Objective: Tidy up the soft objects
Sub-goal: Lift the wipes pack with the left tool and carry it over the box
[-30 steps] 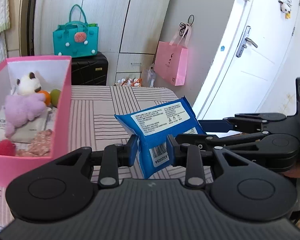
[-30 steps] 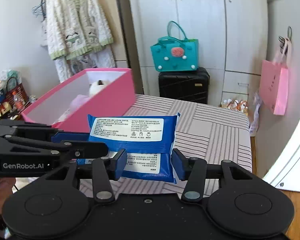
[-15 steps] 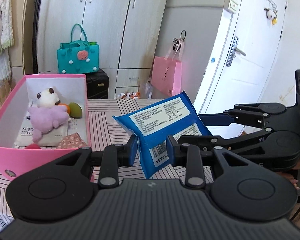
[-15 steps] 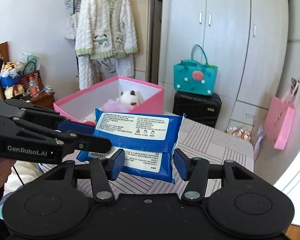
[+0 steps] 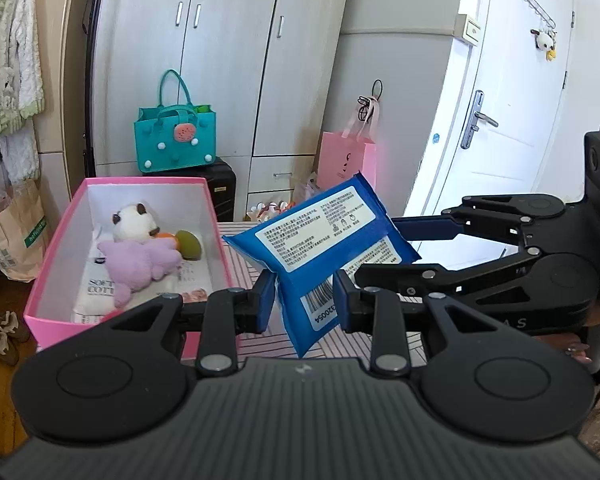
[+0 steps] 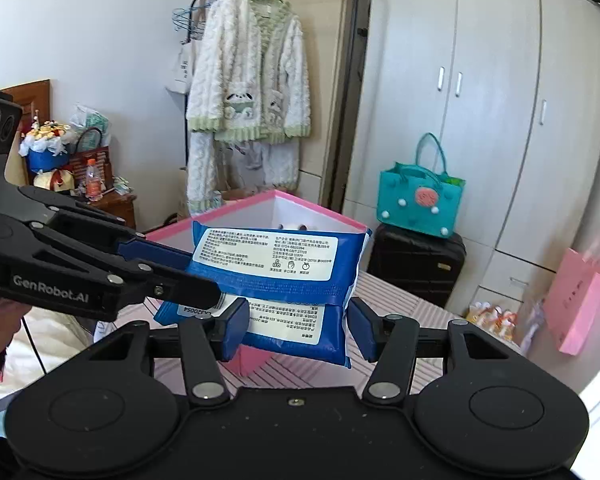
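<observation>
Here the left gripper point(image 5: 304, 302) has its jaws closed on the lower corner of a blue wet-wipes pack point(image 5: 320, 248), which hangs in the air above the striped surface point(image 5: 260, 342). The right gripper point(image 6: 298, 326) has the same pack point(image 6: 276, 280) between its jaws; on the right side the pad stands a little apart from the pack, and on the left side I cannot tell. From the left wrist camera, the pink box point(image 5: 52, 308) stands at about 9 o'clock from the pack, with a white plush toy point(image 5: 134, 222), a purple plush toy point(image 5: 140, 264) and a white tissue pack point(image 5: 94, 292) inside (partly covered by the toys).
</observation>
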The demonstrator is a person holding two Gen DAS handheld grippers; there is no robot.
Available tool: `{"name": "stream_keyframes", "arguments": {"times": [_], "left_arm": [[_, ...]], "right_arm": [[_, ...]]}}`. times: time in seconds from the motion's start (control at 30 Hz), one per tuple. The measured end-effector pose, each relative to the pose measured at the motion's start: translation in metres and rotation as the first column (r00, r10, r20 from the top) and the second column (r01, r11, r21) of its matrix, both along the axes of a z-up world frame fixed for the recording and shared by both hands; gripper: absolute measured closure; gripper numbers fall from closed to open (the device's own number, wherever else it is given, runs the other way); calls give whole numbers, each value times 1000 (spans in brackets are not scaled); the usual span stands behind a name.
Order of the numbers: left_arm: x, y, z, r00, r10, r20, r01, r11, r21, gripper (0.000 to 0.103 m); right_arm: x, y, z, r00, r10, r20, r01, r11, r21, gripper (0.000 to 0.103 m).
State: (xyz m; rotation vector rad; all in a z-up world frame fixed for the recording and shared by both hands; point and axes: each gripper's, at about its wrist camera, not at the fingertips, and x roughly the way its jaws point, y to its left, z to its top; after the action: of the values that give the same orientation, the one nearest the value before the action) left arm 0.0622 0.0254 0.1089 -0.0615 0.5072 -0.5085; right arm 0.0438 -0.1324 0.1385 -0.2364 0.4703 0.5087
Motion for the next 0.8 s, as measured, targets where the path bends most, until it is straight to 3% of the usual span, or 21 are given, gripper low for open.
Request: {"name": "stream_keyframes", "arguments": {"times": [0.4,0.8], "left_arm": [[13,36,16,999,49,20,-51,995,82,73],[62,75,9,992,123,-2,-122,984,129,73]], "right_arm": [[40,37,5,996,77,-55,-73,995,60,42],[94,91,-6,986,101,-136,-96,995,39,42]]}}
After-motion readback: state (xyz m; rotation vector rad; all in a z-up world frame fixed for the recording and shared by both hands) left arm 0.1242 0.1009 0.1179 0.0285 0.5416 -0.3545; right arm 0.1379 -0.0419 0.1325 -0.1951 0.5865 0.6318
